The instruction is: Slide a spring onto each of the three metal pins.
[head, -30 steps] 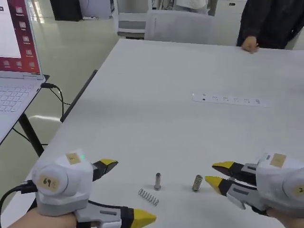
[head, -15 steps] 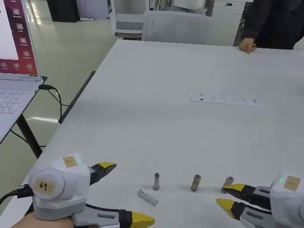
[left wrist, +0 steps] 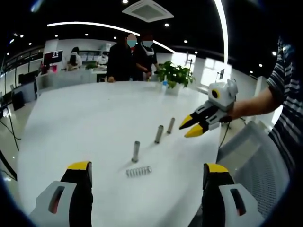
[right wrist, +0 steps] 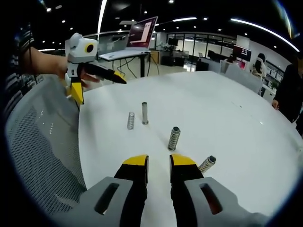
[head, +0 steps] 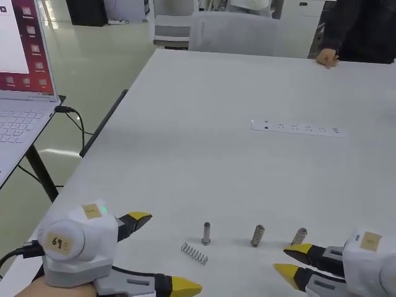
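Down near the front edge of the white surface (head: 204, 154), a bare pin (head: 206, 233) stands upright, and a loose spring (head: 194, 253) lies flat just in front of it, not touching it. To the right of that stands a second pin (head: 257, 235) with a spring around it. Further right a third pin (head: 299, 236) is sleeved the same way, just beside the tips of the right gripper (head: 291, 260). That gripper's jaws sit close together with only a narrow gap, and nothing is between them. The left gripper (head: 162, 252) hovers to the left of the loose spring, jaws spread wide and empty. Farther out on the surface lies a white power strip (head: 296, 129), and a laptop (head: 18, 74) sits off to the left.
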Demonstrator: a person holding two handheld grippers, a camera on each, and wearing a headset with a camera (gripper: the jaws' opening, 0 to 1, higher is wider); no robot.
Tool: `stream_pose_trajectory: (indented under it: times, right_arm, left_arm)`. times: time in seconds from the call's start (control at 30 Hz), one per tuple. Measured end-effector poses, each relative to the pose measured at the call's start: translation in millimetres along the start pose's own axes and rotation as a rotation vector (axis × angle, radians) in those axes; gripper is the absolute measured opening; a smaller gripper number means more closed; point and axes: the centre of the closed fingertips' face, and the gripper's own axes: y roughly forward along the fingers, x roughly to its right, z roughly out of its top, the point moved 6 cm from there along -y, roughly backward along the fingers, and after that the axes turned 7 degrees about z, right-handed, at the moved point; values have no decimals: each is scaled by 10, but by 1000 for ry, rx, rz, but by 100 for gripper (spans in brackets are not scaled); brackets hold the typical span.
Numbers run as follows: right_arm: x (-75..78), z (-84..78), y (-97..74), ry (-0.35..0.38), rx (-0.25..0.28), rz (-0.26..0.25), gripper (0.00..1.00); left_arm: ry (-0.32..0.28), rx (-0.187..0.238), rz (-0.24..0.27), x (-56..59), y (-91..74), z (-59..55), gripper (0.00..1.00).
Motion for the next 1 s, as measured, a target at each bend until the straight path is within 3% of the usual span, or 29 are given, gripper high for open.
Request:
stream_pose_trajectory:
  times: [0.7, 1.0]
  right_arm:
    - [-372, 545, 640, -74, 60, 134, 15]
    - [-437, 549, 861, -82, 37, 162, 15]
  left_arm:
    - [-7, -4, 0, 0, -24, -35, 94]
    - [-11, -3, 6, -25, -57, -46, 94]
